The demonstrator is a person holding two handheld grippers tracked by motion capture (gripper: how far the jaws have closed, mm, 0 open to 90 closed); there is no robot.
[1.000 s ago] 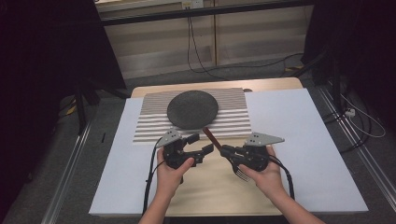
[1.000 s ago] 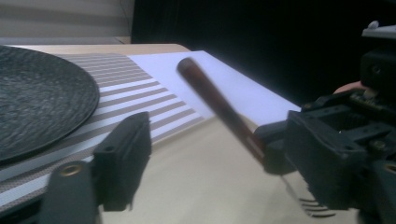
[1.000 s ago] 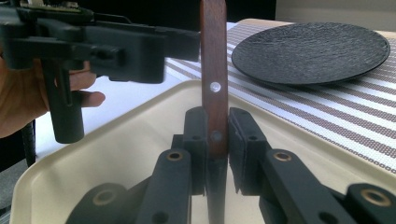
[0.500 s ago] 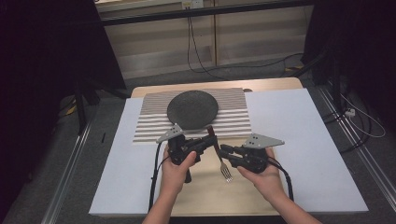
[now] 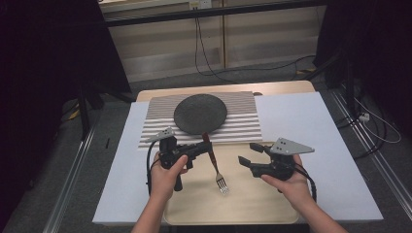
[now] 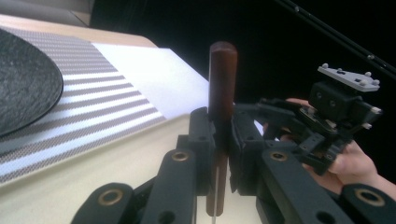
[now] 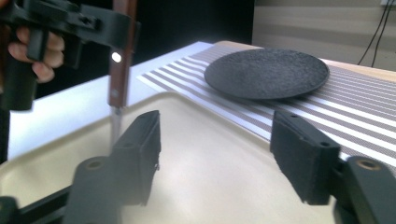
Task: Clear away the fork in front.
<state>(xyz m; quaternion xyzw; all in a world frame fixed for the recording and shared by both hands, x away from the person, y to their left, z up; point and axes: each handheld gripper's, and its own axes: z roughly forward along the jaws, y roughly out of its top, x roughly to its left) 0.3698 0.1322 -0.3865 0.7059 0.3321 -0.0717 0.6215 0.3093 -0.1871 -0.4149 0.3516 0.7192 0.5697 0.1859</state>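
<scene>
A fork (image 5: 216, 167) with a brown wooden handle (image 6: 222, 79) hangs tines-down over the beige tray (image 5: 243, 204). My left gripper (image 5: 206, 148) is shut on that handle, and the pads (image 6: 201, 140) press it from both sides. In the right gripper view the fork's handle (image 7: 120, 70) shows at the left, with the left gripper (image 7: 112, 21) clamped on it. My right gripper (image 5: 248, 153) stands to the right of the fork, apart from it. Its jaws have just been opening, with nothing between them above the tray (image 7: 196, 116).
A dark round plate (image 5: 200, 114) lies on a striped mat (image 5: 243, 126) behind the tray. A white sheet (image 5: 316, 126) covers the table to both sides. Rails and cables run along the table's outer edges.
The right gripper has let go of the fork, opened, and drawn away to the right. The left gripper has shut on the handle and lifted the fork slightly.
</scene>
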